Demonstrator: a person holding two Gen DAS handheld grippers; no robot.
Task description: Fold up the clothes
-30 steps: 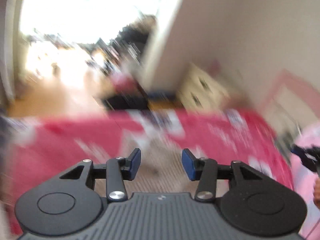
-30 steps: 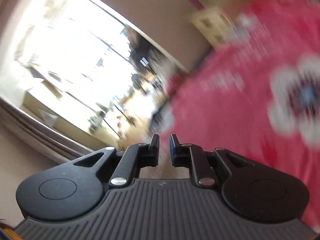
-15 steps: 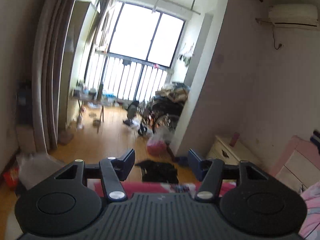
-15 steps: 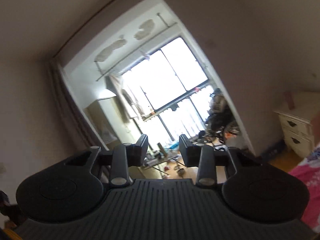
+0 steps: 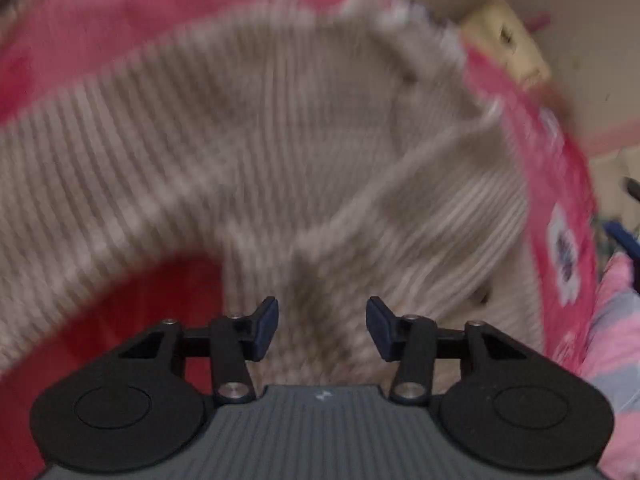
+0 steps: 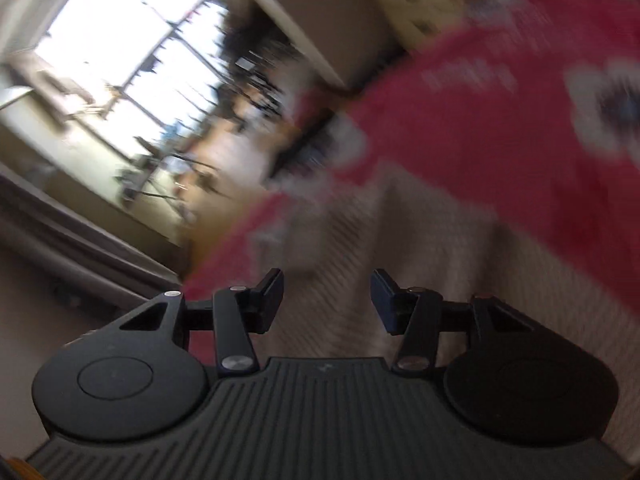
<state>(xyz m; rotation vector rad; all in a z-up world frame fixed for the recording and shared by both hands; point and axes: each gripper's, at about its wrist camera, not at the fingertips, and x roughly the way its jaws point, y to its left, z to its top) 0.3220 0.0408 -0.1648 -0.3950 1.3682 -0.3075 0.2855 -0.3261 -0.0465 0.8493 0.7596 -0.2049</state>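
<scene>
A beige ribbed knit garment [image 5: 256,148] lies spread on a red bed cover [image 5: 132,8], blurred by motion. My left gripper [image 5: 322,326] hangs close above it, pointing steeply down; its jaws are closing, with a gap and nothing pressed between the blue pads. In the right wrist view the same beige knit [image 6: 360,264] lies under and ahead of my right gripper [image 6: 327,300], whose jaws are opening, with only the cloth seen behind the gap. The red cover [image 6: 500,120] stretches beyond it.
A cream bedside cabinet [image 5: 508,48] stands past the bed by the wall. Pink and striped bedding [image 5: 612,320] lies at the right edge. The right wrist view shows a bright window [image 6: 132,36], curtains [image 6: 60,232] and clutter on a wooden floor [image 6: 224,148].
Both views swung up to the room and window half a second ago, then back down to the bed. The left gripper now sits close over the knit. The right jaws went from nearly shut to apart.
</scene>
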